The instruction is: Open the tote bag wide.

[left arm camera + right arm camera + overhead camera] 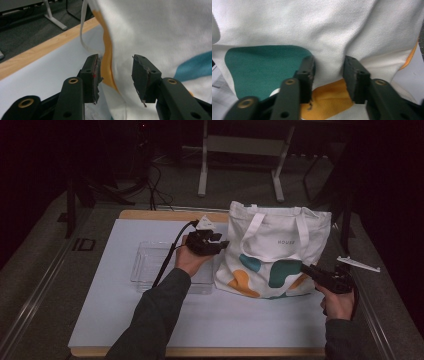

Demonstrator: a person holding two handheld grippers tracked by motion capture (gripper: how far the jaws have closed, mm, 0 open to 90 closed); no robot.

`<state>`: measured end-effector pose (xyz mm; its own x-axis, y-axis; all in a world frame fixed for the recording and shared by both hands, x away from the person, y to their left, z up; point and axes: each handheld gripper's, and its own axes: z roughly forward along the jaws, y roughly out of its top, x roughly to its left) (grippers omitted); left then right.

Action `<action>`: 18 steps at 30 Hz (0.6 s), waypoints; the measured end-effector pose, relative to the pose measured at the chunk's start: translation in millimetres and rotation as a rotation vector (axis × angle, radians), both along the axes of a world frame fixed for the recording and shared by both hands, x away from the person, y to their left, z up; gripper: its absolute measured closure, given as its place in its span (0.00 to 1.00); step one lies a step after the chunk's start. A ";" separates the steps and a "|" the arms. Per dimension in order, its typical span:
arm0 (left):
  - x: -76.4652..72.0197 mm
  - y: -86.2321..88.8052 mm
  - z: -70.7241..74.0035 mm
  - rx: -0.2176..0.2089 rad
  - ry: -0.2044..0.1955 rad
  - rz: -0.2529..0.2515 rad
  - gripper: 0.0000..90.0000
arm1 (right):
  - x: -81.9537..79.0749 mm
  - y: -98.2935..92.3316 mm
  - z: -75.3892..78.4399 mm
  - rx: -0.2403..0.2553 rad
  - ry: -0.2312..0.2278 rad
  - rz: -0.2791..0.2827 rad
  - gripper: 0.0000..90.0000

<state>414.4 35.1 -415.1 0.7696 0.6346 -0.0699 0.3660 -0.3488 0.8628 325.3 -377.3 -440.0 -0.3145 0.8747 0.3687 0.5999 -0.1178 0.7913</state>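
**Two hand-held grippers close in on a soft tote**

While the tote bag (277, 251) stands slumped on the white mat (105, 315) of the counter (165, 215), just right of a clear plastic tray (150, 265), both tools approach its lower corners. The left hand-held gripper (116, 75) has its jaws apart with a fold of the bag's side edge between them; the left pad looks close to the cloth, though no pinch is made. The right hand-held gripper (329, 75) likewise stands apart, pads flanking a crease near the orange and green patches, not yet pressing.

The bag is plainly thin canvas: light, limp and not fragile. It will likely sag and fold when lifted. A seam or doubled edge should give the firmest hold; a single flat layer could slip out.
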 end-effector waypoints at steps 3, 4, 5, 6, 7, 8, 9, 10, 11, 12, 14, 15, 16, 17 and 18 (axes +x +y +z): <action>2.2 -3.0 1.5 -0.010 -0.008 0.004 0.65 | 0.3 0.1 0.5 -0.004 -0.002 -0.002 0.76; 4.3 -3.7 1.6 -0.017 -0.008 0.011 0.67 | 0.1 -0.2 1.0 -0.008 -0.002 -0.004 0.79; 4.3 -3.7 1.6 -0.017 -0.008 0.011 0.68 | 0.1 -0.2 1.0 -0.008 -0.002 -0.004 0.79; 6.9 -5.7 1.1 -0.001 -0.004 0.013 0.68 | 0.1 -0.9 1.2 -0.016 -0.001 -0.004 0.82; 6.9 -5.7 1.1 -0.001 -0.004 0.013 0.69 | 0.1 -1.1 1.3 -0.020 -0.003 -0.003 0.84; 8.2 -8.3 1.3 0.006 -0.009 0.015 0.71 | 0.0 -1.1 1.4 -0.027 -0.006 -0.004 0.86; 8.4 -10.0 1.8 0.006 -0.010 0.019 0.72 | -0.4 -0.7 1.8 -0.037 -0.010 -0.004 0.87; 8.4 -10.0 1.8 0.006 -0.010 0.019 0.74 | -0.4 -0.7 1.8 -0.037 -0.010 -0.004 0.87; 8.6 -11.4 3.1 0.009 -0.012 0.019 0.76 | -0.9 0.1 2.4 -0.054 -0.017 -0.006 0.91; 8.6 -12.8 4.7 0.013 -0.016 0.019 0.79 | -0.8 0.1 2.5 -0.057 -0.021 -0.006 0.92; 7.6 -16.5 9.0 0.016 -0.023 0.028 0.87 | -0.4 -0.4 2.6 -0.052 -0.024 -0.004 0.95; 7.6 -16.5 9.0 0.016 -0.023 0.028 0.91 | -0.5 -0.7 2.6 -0.050 -0.026 -0.004 0.96; 6.9 -17.5 9.5 0.020 -0.024 0.033 0.94 | -0.6 -1.0 2.5 -0.047 -0.028 -0.003 0.97; 5.9 -18.9 9.7 0.024 -0.028 0.034 0.96 | -1.0 -1.0 2.6 -0.050 -0.029 -0.001 0.98; 5.4 -19.4 9.8 0.023 -0.029 0.035 0.97 | -1.7 -0.8 2.8 -0.056 -0.034 -0.001 0.99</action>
<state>419.8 15.6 -405.3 0.7481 0.6627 -0.0324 0.3531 -0.3563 0.8651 323.7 -378.1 -437.3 -0.3252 0.8942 0.3077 0.5722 -0.0730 0.8169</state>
